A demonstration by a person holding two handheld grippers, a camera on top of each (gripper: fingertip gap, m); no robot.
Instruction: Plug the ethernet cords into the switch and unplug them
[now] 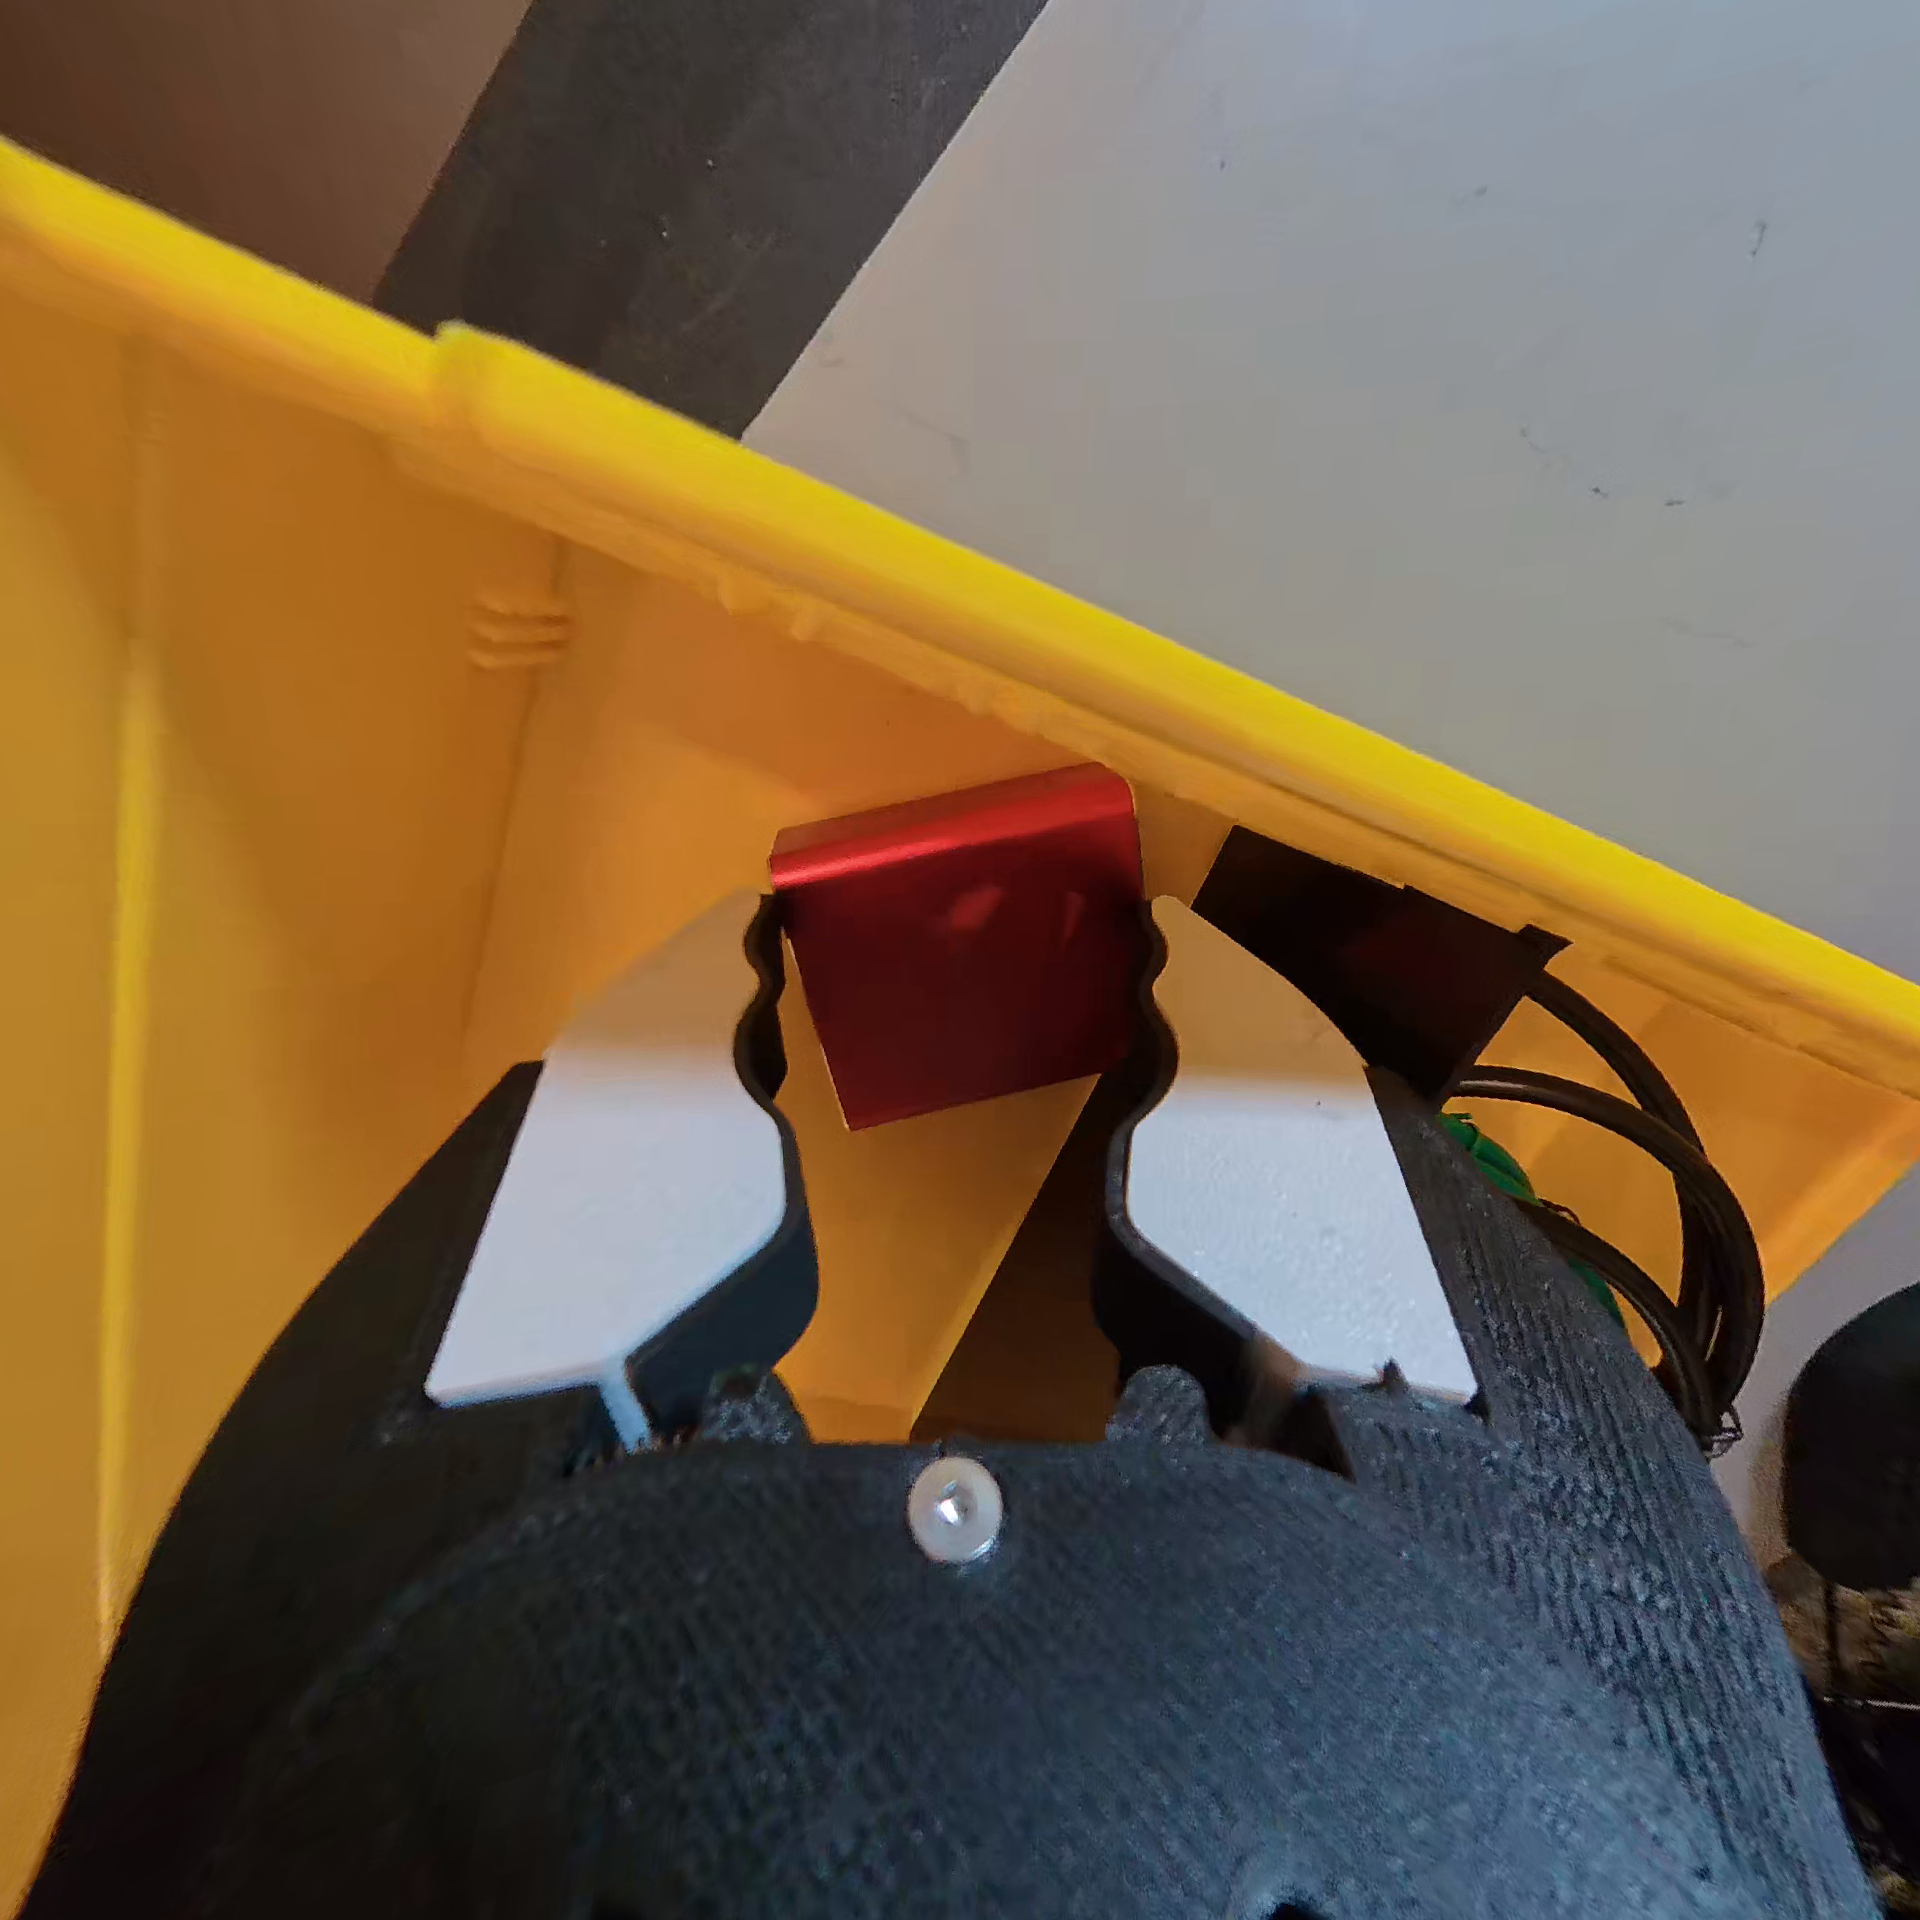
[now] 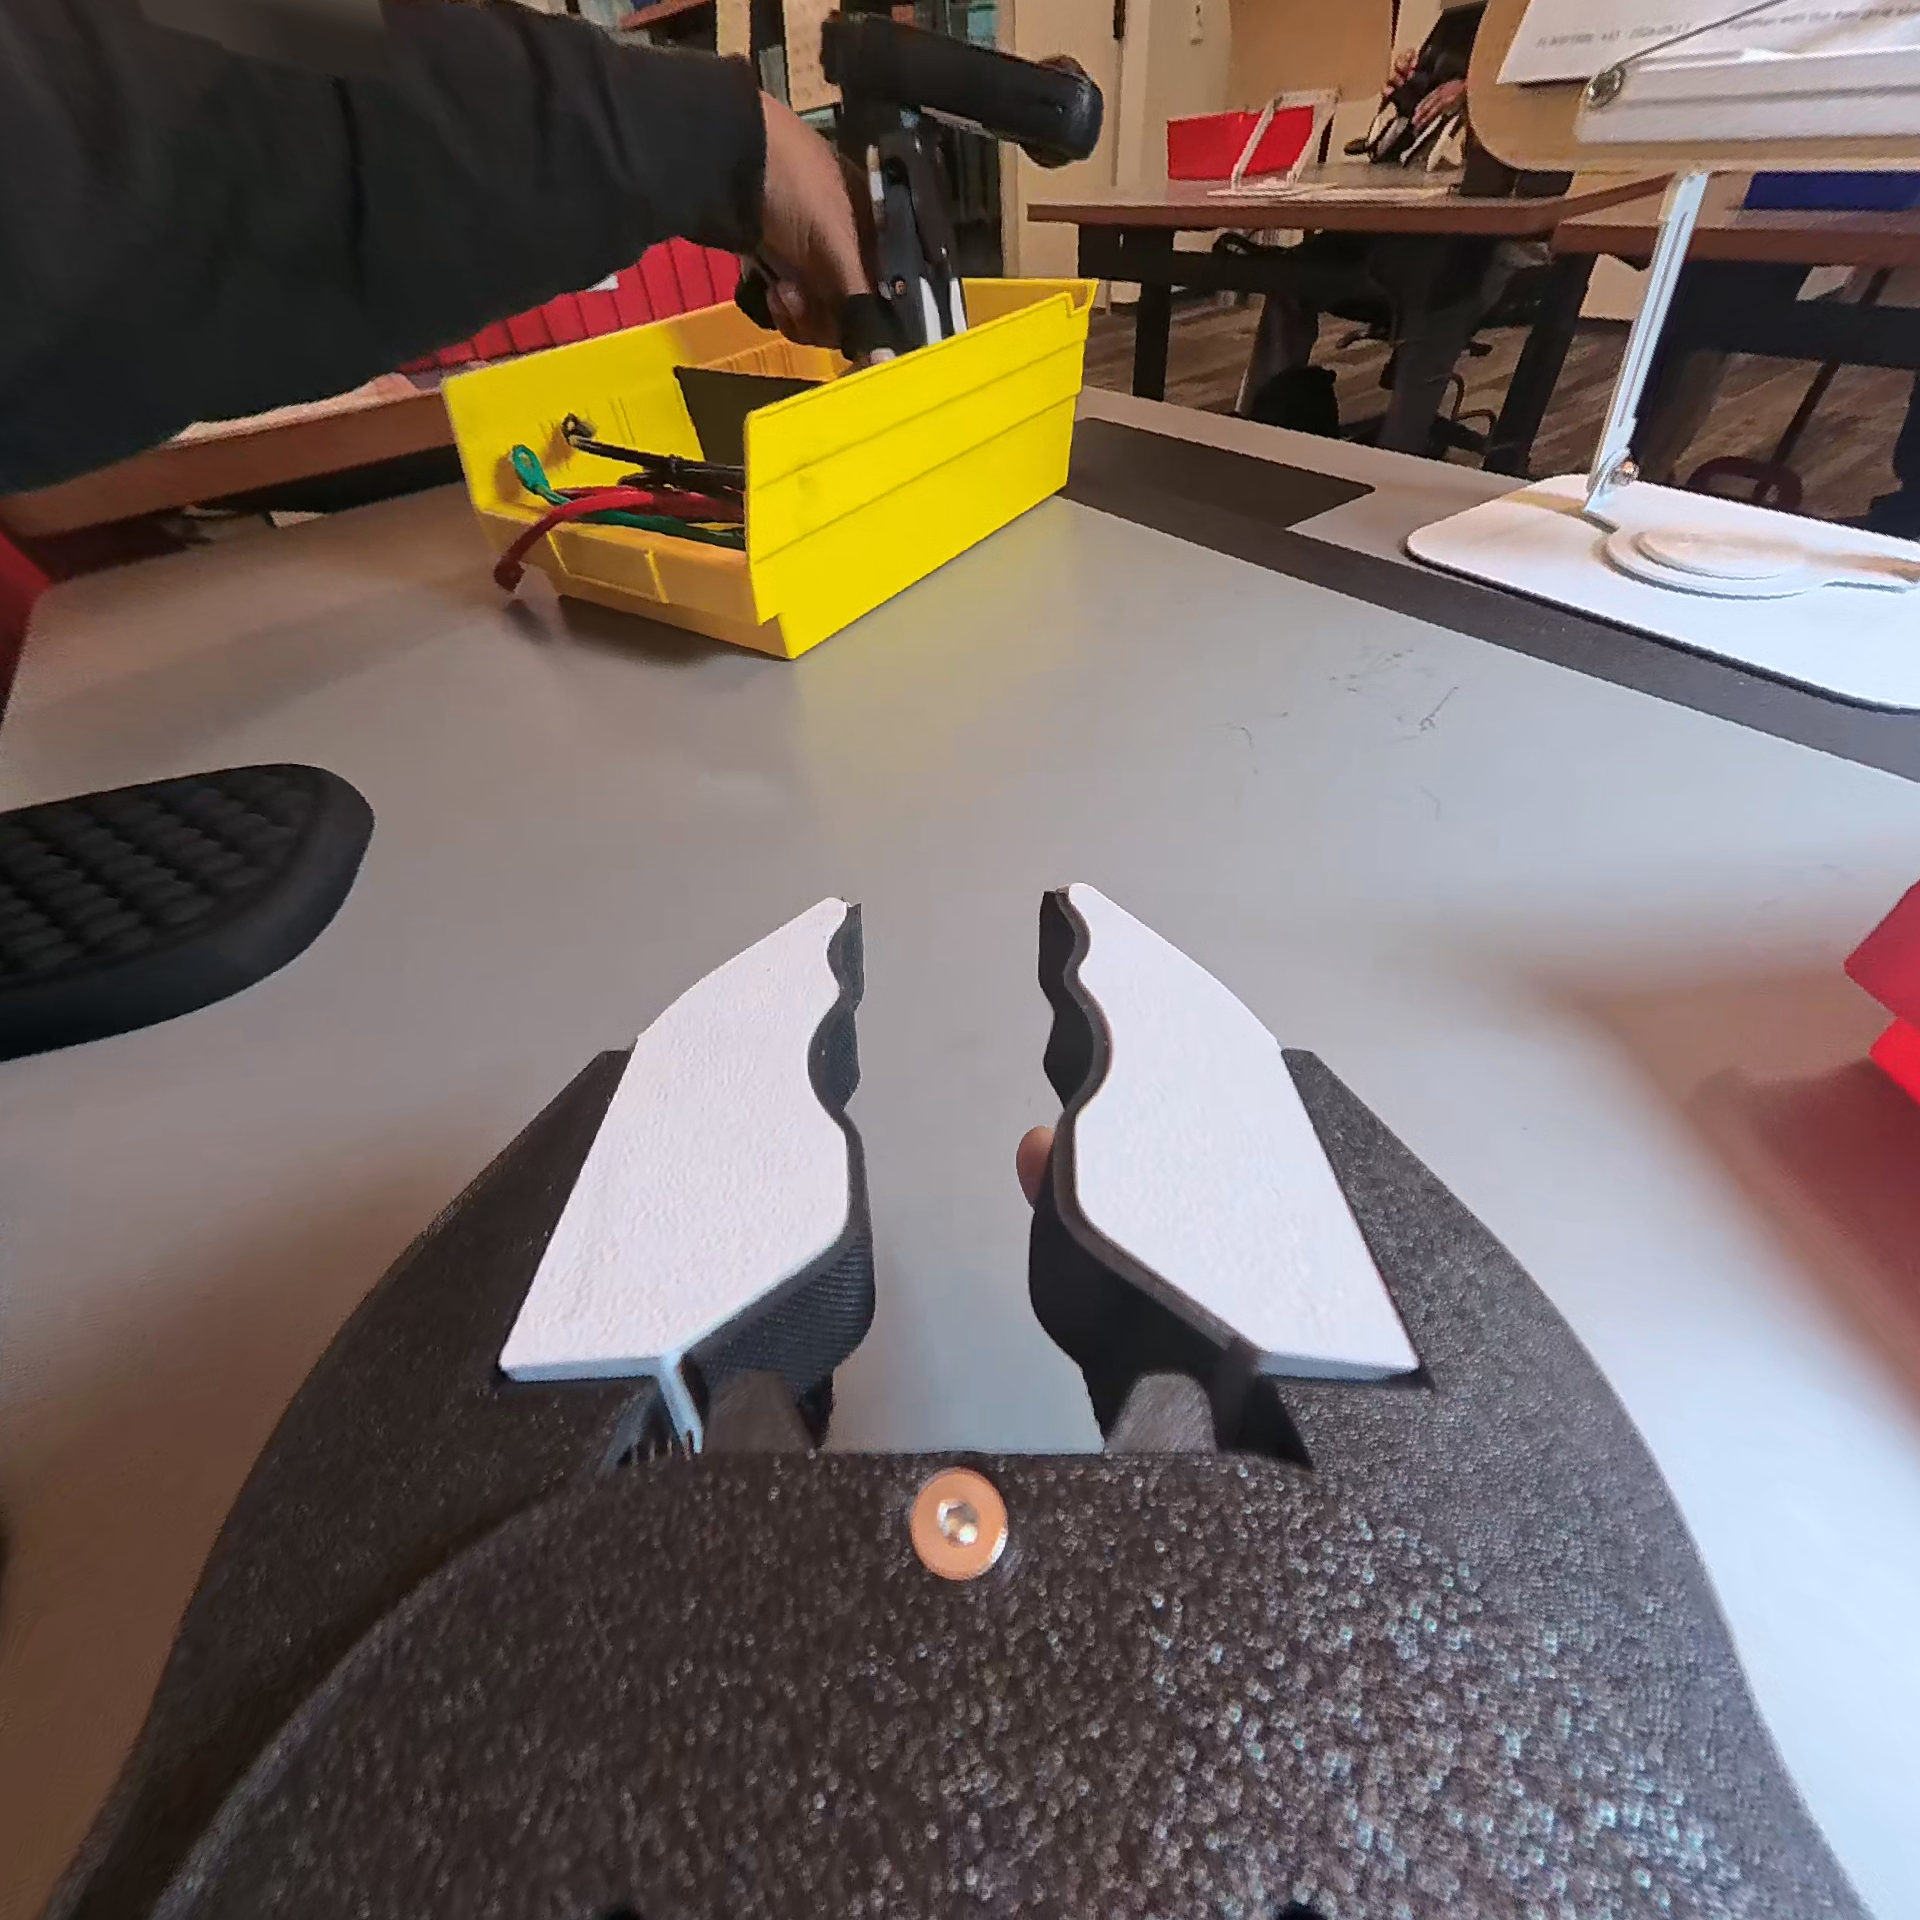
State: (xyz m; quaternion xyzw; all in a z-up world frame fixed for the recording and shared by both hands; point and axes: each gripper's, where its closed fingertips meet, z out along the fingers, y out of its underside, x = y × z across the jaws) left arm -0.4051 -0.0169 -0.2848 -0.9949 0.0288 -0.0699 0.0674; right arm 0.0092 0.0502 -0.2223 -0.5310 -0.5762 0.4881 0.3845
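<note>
My left gripper (image 1: 956, 930) is down inside a yellow bin (image 1: 312, 727), shut on a small red metal box (image 1: 956, 1008), with one finger on each side of it. A black box (image 1: 1361, 956) with black cords (image 1: 1683, 1195) lies just to its right, beside a green cord (image 1: 1486, 1153). In the right wrist view the bin (image 2: 914, 457) stands at the far left of the grey table (image 2: 1143, 748), with red, green and black cords (image 2: 634, 509) in its open end and the left gripper (image 2: 914, 291) reaching into it. My right gripper (image 2: 951, 914) is open and empty over the table.
A black mesh pad (image 2: 156, 883) juts in at the left. A white stand base (image 2: 1714, 582) sits at the far right, and a red object (image 2: 1891, 987) at the right edge. Other tables and red bins stand behind. The tips of one gripper are about 45 cm away from the tips of the other. The red object (image 2: 1891, 987) is about 20 cm from my right fingertips and 45 cm from my left.
</note>
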